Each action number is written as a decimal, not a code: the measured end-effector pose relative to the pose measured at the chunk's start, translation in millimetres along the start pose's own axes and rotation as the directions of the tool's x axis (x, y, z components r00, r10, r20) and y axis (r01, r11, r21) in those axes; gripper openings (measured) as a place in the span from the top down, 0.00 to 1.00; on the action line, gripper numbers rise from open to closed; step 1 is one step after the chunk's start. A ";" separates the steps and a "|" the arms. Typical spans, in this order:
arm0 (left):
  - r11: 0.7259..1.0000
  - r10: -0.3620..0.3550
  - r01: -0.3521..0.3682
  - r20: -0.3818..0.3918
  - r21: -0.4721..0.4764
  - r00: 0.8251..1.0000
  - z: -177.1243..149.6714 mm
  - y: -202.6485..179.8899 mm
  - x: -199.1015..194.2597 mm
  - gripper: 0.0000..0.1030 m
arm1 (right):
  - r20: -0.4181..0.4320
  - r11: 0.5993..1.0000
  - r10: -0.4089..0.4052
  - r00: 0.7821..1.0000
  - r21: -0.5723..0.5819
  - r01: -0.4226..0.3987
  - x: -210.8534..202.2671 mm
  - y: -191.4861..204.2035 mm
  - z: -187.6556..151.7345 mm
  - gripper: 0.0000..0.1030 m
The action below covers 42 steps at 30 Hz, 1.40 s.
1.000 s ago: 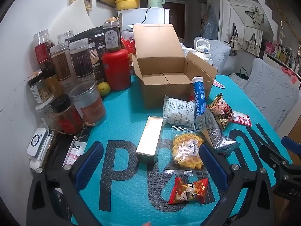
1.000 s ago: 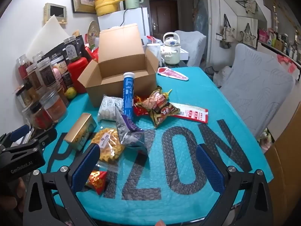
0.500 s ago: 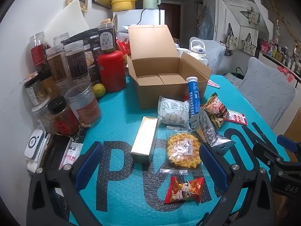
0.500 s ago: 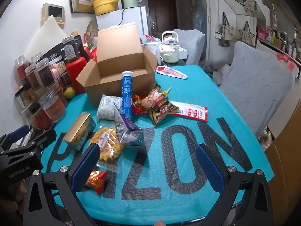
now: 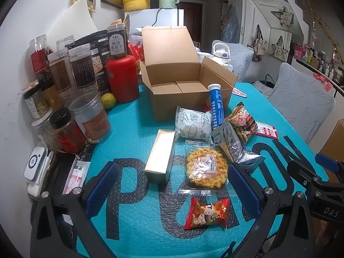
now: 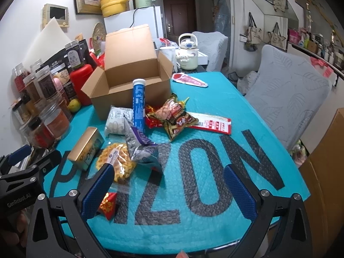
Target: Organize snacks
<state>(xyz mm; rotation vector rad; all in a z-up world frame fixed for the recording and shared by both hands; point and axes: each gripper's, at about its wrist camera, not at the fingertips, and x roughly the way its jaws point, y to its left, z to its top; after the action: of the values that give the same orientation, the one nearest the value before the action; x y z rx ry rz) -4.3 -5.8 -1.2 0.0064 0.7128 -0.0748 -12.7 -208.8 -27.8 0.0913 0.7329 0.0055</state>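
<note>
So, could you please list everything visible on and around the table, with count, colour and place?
Open cardboard box: one, brown, table's far middle.
Tablet tube: one, blue, leaning on box front.
Flat gold box: one, gold, centre-left.
White wrapped snack: one, before the box.
Clear pack of yellow crisps: one, centre.
Silver foil pouch: one, right of the crisps.
Small red packet: one, nearest.
Red canister: one, left of the box.
Left gripper: open.
Right gripper: open.

Red packet (image 6: 108, 204) half hidden behind right hand-held gripper (image 6: 169, 190) (label unreadable).
</note>
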 end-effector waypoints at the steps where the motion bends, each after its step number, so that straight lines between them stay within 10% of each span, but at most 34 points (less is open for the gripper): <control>1: 1.000 -0.001 0.001 -0.001 0.001 1.000 -0.1 -0.5 0.5 0.00 | -0.001 1.000 0.000 1.000 0.001 0.000 0.0 -0.6 -0.2 0.00; 42: 0.999 -0.029 0.029 0.000 0.016 1.000 -3.4 -7.5 -4.3 0.00 | 0.011 1.000 -0.001 1.000 0.013 0.001 -6.5 -5.3 -3.2 0.00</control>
<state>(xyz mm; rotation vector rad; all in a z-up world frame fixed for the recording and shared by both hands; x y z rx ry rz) -10.3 -12.8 -0.8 0.0115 0.7124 -0.1078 -19.8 -214.0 -26.3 0.1033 0.7224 -0.0011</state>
